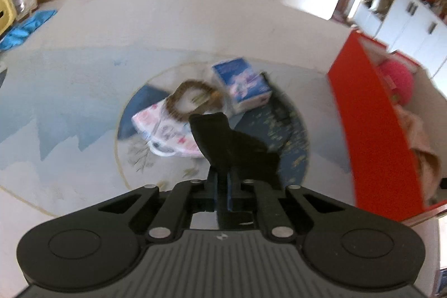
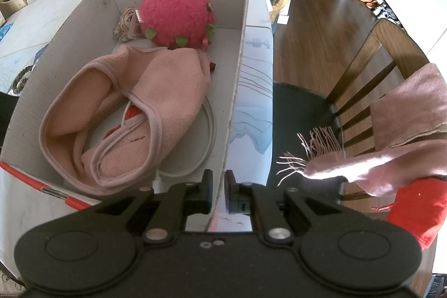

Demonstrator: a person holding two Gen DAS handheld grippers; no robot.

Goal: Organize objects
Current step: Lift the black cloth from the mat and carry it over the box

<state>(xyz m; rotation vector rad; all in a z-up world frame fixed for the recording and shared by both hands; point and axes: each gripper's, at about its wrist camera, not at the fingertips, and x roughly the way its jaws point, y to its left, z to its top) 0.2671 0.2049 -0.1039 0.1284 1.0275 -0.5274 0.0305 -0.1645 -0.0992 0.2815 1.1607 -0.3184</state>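
While a black cloth item [image 1: 223,141] is clamped between the closed fingers of the left gripper [image 1: 222,186], it is held above the table [image 1: 83,74], just in front of a brown ring [image 1: 192,99], a pink patterned pouch [image 1: 164,130] and a blue-and-white tissue pack [image 1: 241,84], all somewhat blurred. The red-and-white cardboard box [image 2: 237,74] is seen at the right of the left wrist view. In the right wrist view, the right gripper [image 2: 218,193] is closed on the box's near side wall, with 1 finger on each face of it. Inside the box, a pink plush ball [image 2: 176,14], a folded pink fleece garment [image 2: 145,102] and a white cable [image 2: 209,130] are seen. A pink fringed scarf [image 2: 391,136] is draped over the chair [image 2: 385,60] beside the table.
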